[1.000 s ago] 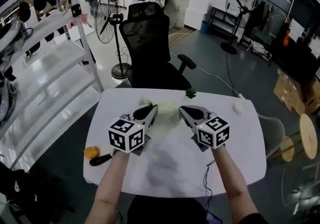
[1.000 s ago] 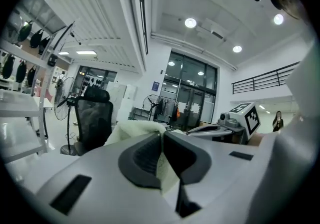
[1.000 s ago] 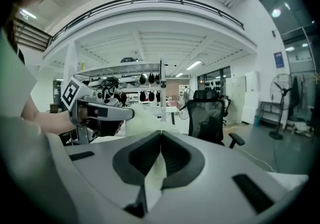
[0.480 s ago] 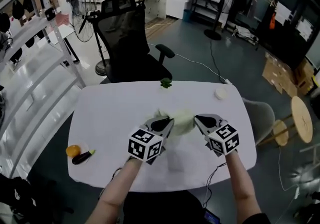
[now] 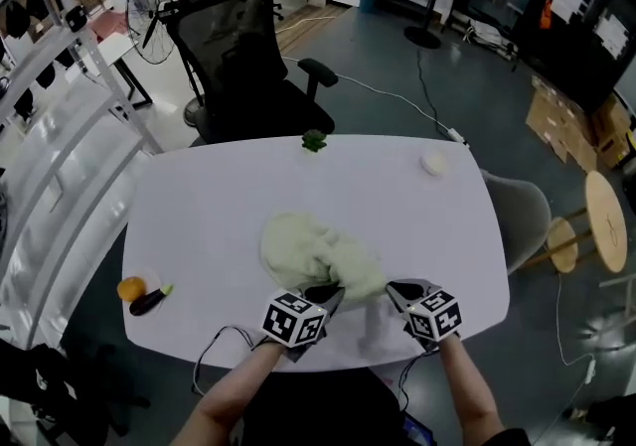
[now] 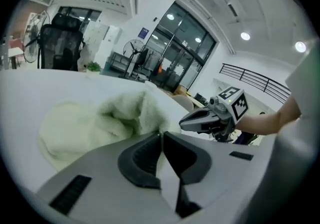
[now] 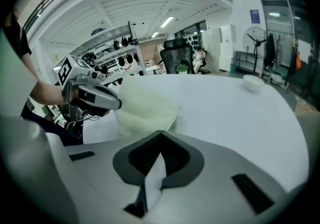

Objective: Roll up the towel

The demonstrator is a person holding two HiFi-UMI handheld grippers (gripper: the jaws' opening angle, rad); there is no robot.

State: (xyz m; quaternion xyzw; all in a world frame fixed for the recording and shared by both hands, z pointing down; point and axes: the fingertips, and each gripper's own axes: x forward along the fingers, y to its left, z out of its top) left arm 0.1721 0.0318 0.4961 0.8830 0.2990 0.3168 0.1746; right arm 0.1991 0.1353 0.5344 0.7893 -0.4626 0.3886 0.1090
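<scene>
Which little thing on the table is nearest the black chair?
The green thing at the table's far edge, beside the black chair. The white round thing sits farther right, the orange one far left.

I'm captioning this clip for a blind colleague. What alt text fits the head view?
Seen from above, the left hand-held gripper and the right hand-held gripper each pinch the near edge of a crumpled pale green towel on a white table. A black office chair stands beyond the far side.
</scene>
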